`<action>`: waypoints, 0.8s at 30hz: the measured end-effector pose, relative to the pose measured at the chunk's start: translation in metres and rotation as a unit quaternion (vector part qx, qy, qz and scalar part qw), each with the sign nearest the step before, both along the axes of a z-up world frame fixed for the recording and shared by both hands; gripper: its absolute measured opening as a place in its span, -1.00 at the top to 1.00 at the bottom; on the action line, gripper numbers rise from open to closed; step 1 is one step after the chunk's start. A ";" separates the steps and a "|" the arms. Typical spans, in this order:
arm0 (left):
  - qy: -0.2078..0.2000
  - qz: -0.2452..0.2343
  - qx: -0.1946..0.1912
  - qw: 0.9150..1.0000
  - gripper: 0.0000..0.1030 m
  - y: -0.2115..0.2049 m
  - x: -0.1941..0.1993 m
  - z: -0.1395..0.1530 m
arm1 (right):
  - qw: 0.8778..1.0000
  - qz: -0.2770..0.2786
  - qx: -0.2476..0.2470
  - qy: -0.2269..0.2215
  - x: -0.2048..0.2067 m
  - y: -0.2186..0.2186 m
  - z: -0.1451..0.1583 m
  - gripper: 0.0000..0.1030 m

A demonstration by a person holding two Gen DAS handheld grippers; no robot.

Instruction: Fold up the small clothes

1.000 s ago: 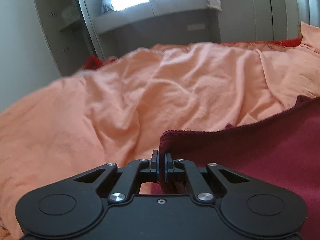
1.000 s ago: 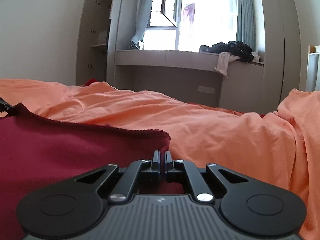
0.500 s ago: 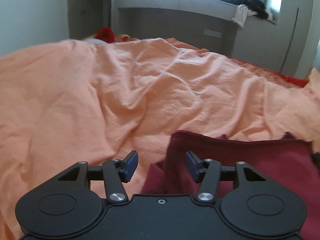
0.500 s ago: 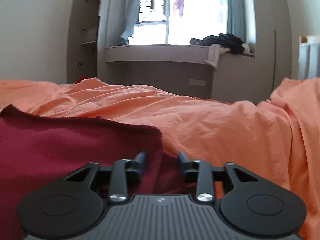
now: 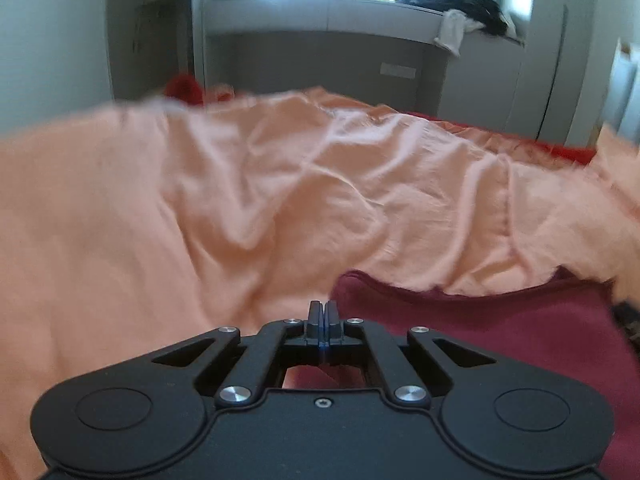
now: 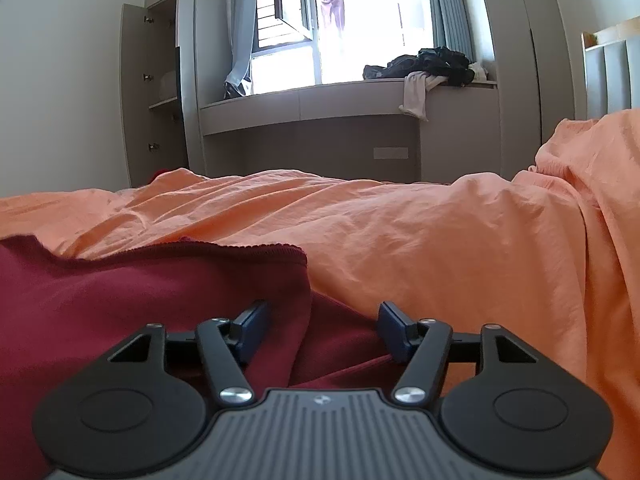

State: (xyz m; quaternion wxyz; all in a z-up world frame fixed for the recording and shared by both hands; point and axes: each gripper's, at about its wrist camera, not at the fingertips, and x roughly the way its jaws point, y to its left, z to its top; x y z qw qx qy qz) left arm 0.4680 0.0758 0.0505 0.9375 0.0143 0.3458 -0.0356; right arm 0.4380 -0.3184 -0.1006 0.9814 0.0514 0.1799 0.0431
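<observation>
Garment (image 6: 120,312) lies between just-opened right jaws; left jaws have snapped closed, empty.

A bedroom in a home. A bed (image 6: 400,240) under a rumpled orange sheet fills the foreground. Behind it, a window (image 6: 360,20) with grey curtains (image 6: 240,40) stands above a built-in grey ledge (image 6: 312,100) where dark clothes (image 6: 432,62) are heaped. A tall wardrobe (image 6: 160,92) with an open door and shelves stands beside it.
</observation>
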 end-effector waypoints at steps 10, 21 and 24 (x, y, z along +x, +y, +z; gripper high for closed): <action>0.042 0.033 0.092 0.994 0.99 -0.021 0.016 -0.050 | 0.999 -0.032 -0.009 -0.002 -0.001 0.003 -0.005 -0.79; -0.021 0.085 0.034 0.996 -0.84 -0.003 -0.044 -0.004 | 0.999 -0.048 -0.007 -0.007 -0.003 0.001 -0.007 -0.99; -0.055 0.089 0.003 0.994 -0.99 -0.007 -0.076 0.010 | 0.999 -0.042 0.003 0.002 -0.001 -0.002 -0.004 -0.99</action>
